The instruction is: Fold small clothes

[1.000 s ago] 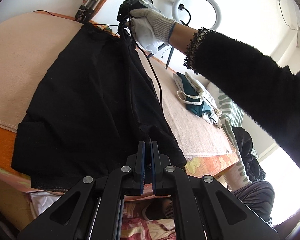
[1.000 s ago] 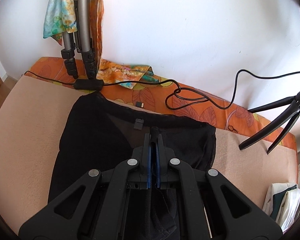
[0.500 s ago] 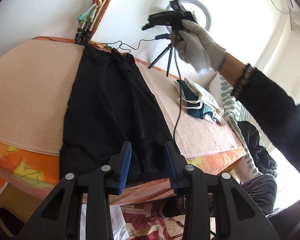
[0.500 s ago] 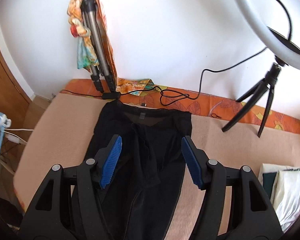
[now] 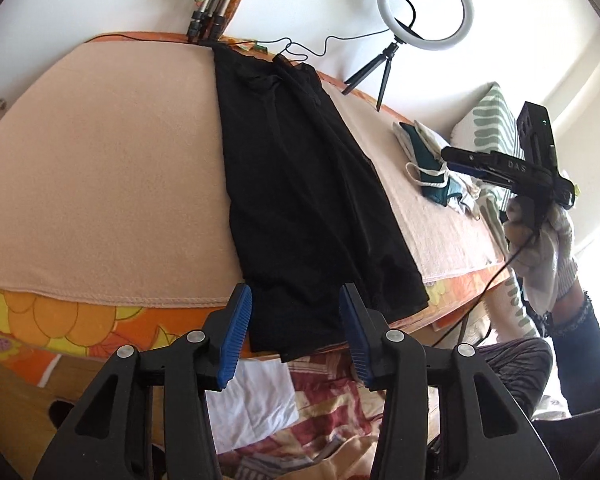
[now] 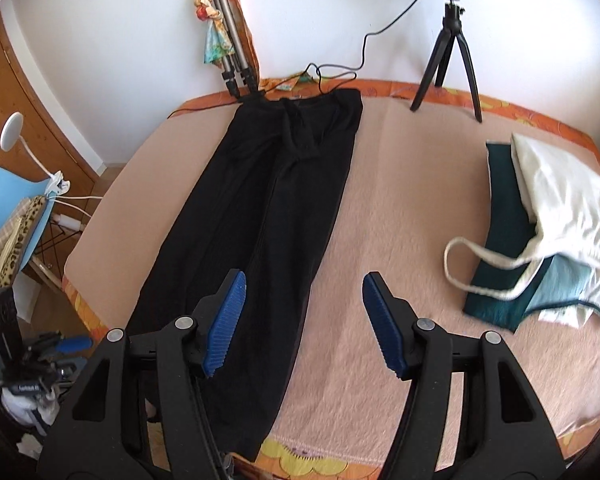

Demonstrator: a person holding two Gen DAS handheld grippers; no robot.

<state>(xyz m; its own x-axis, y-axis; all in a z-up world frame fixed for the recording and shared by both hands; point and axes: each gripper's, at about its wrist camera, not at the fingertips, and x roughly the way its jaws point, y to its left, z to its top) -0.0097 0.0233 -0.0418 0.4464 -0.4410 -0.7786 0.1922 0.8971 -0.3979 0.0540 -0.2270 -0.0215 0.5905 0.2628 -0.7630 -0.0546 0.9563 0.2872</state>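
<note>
Black trousers (image 6: 268,216) lie flat and lengthwise on the pink blanket (image 6: 400,208) of the bed, waistband at the far edge by the wall, leg ends reaching the near edge; in the left wrist view the hems (image 5: 320,320) hang slightly over the orange flowered bedspread (image 5: 60,324).

Left side: wooden door and a blue chair (image 6: 8,204) beside the bed. Folded tripod (image 6: 230,56) with a coloured cloth leans on the wall just beyond the waistband; a black cable (image 6: 332,74) runs along there.

Left gripper (image 5: 296,332): released, blue pads apart, jaws have just been opening, trouser hem seen in the gap but not pressed by either pad.

Right gripper (image 6: 304,320): released, jaws wide, nothing between them; it hangs over the blanket at the right edge of the trousers. A gloved hand (image 5: 540,248) holds it in the left wrist view.

Right side: ring light (image 5: 424,4) on a small tripod stands at the far edge. Near it, well apart from the trousers, a pile of small clothes (image 6: 540,232): dark green, pale blue and white pieces, one with a cord strap; the pile is blurred, so the count is unclear.
</note>
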